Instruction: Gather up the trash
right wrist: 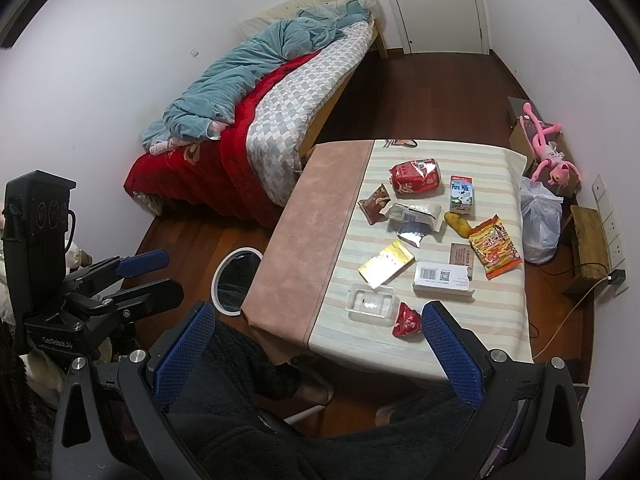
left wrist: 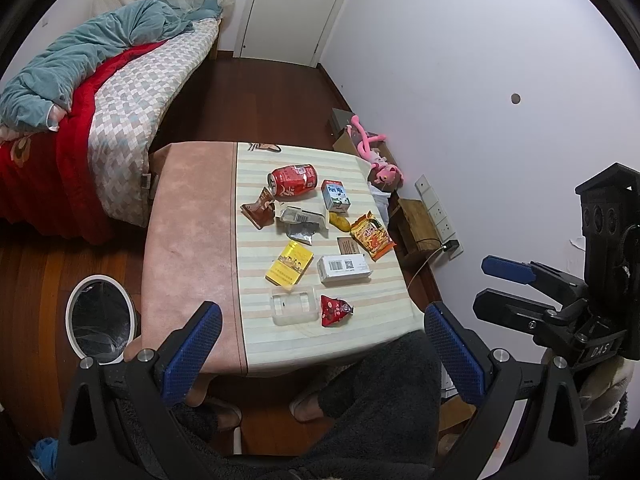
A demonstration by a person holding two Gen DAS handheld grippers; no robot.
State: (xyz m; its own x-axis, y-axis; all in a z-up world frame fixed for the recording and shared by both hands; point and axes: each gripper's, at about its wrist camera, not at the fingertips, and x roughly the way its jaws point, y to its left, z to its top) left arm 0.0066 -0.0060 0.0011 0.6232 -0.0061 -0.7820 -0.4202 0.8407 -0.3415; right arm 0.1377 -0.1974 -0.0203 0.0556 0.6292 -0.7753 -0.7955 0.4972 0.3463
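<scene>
Both my left fingers point(left wrist: 322, 354) and right fingers point(right wrist: 320, 354) are spread apart, holding nothing, short of the surface point(left wrist: 188, 240). The trash lies around a red can point(left wrist: 293, 182) on it; the bin point(left wrist: 100, 316) stands on the floor left of the can.

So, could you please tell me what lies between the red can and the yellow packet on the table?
A crumpled silver foil wrapper lies between the red can and the yellow packet, shown in both wrist views.

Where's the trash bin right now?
On the floor left of the table: the trash bin, white-rimmed, shows low-left in the left wrist view.
</scene>
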